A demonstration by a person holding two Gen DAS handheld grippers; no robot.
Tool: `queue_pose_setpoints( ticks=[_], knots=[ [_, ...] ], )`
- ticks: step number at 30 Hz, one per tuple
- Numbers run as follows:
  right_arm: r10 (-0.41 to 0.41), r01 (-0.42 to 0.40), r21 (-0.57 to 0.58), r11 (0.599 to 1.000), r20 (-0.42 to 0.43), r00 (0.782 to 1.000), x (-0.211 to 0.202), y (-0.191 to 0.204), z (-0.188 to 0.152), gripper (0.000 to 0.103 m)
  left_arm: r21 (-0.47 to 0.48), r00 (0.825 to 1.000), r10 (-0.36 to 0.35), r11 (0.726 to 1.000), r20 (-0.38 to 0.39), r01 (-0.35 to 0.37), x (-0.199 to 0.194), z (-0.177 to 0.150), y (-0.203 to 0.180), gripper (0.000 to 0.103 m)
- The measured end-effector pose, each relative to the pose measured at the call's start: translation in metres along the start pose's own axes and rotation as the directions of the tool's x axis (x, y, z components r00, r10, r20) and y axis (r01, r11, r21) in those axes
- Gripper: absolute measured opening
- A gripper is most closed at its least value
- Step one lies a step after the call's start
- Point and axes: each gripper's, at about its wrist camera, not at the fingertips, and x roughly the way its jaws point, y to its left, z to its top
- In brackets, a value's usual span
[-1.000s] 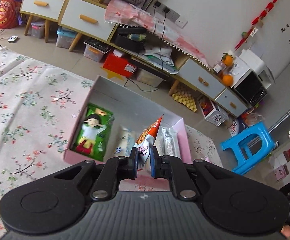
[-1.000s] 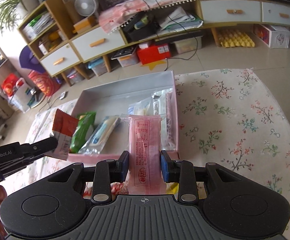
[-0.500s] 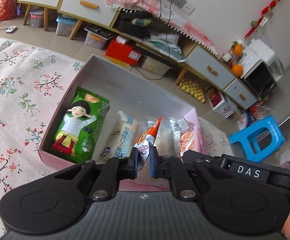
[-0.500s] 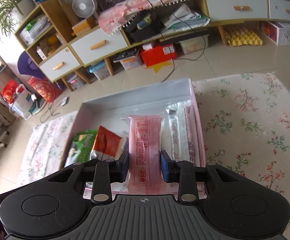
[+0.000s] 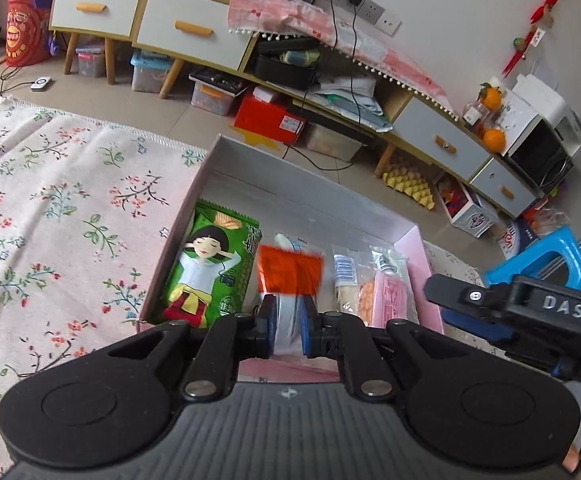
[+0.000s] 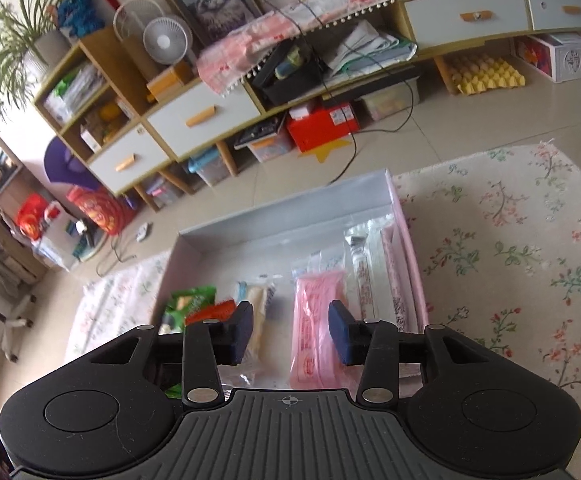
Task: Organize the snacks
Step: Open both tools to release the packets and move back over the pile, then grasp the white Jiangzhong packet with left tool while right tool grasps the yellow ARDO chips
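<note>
Floral woven cloth [image 5: 62, 208] is spread under a shallow rectangular pink box [image 5: 416, 248] of glossy packets. An orange-and-silver crinkled packet [image 5: 290, 276] is pinched flat by the left gripper [image 5: 288, 330] above the box. The right gripper [image 6: 290, 332] is seen with jaws opening, pads clear of the smooth pink packet [image 6: 318, 320] lying in the box.

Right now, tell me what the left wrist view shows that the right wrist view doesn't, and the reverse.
Only the left wrist view shows the blue stool, the microwave, and the full front of the green snack pack, plus the left gripper shut on the orange-topped packet.

Only the right wrist view shows the potted plant, the small fan, and the right gripper, its jaws opening, clear of the pink packet lying between them.

Both show the pink box, its snacks and the floral cloth.
</note>
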Motion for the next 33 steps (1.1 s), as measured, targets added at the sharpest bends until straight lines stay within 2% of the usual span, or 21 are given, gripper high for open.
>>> queue_pose_setpoints(
  ticks=[5, 8, 10, 13, 14, 16, 20, 25, 29, 31, 33],
  knots=[
    [0.047, -0.046, 0.053, 0.998, -0.016, 0.999, -0.027, -0.007, 0.006, 0.041, -0.003, 0.999, 0.038, 0.999, -0.020, -0.039, -0.010, 0.002, 0.000, 0.013],
    [0.051, -0.051, 0.046, 0.998, -0.010, 0.999, -0.046, -0.009, 0.002, 0.051, -0.003, 0.998, 0.050, 0.999, -0.033, -0.050, -0.018, -0.001, -0.001, 0.016],
    [0.047, -0.047, 0.032, 0.998, -0.007, 0.999, -0.059, -0.008, -0.001, 0.051, 0.005, 0.997, 0.062, 0.998, -0.041, -0.062, -0.026, -0.005, -0.003, 0.019],
    [0.033, -0.033, -0.001, 0.999, -0.013, 0.999, -0.075, -0.006, -0.007, 0.051, 0.041, 0.996, 0.081, 0.996, -0.040, -0.079, -0.037, -0.010, -0.008, 0.021],
    [0.026, -0.026, -0.016, 1.000, -0.014, 1.000, -0.080, -0.006, -0.010, 0.053, 0.052, 0.996, 0.084, 0.995, -0.038, -0.082, -0.040, -0.012, -0.010, 0.025],
    [0.012, -0.013, -0.047, 0.999, -0.021, 1.000, -0.089, -0.005, -0.017, 0.055, 0.065, 0.996, 0.085, 0.994, -0.040, -0.082, -0.044, -0.018, -0.011, 0.027],
    [0.001, -0.004, -0.100, 0.995, -0.030, 1.000, -0.103, -0.003, -0.030, 0.055, 0.041, 0.994, 0.076, 0.996, -0.072, -0.073, -0.050, -0.029, -0.009, 0.032],
    [-0.064, 0.063, -0.211, 0.975, 0.000, 0.998, -0.118, -0.001, -0.044, 0.055, 0.060, 0.993, 0.079, 0.995, -0.086, -0.074, -0.054, -0.041, -0.012, 0.041],
    [-0.107, 0.102, -0.324, 0.941, 0.002, 0.994, -0.128, 0.000, -0.064, 0.063, 0.052, 0.992, 0.074, 0.996, -0.101, -0.069, -0.058, -0.050, -0.009, 0.050],
    [-0.155, 0.145, -0.429, 0.892, 0.010, 0.988, -0.129, 0.006, -0.077, 0.068, 0.030, 0.992, 0.053, 0.998, -0.118, -0.050, -0.061, -0.054, -0.008, 0.054],
    [-0.190, 0.174, -0.526, 0.832, 0.023, 0.982, -0.127, 0.013, -0.091, 0.074, 0.019, 0.992, 0.032, 0.999, -0.124, -0.030, -0.064, -0.058, -0.007, 0.066]
  ],
)
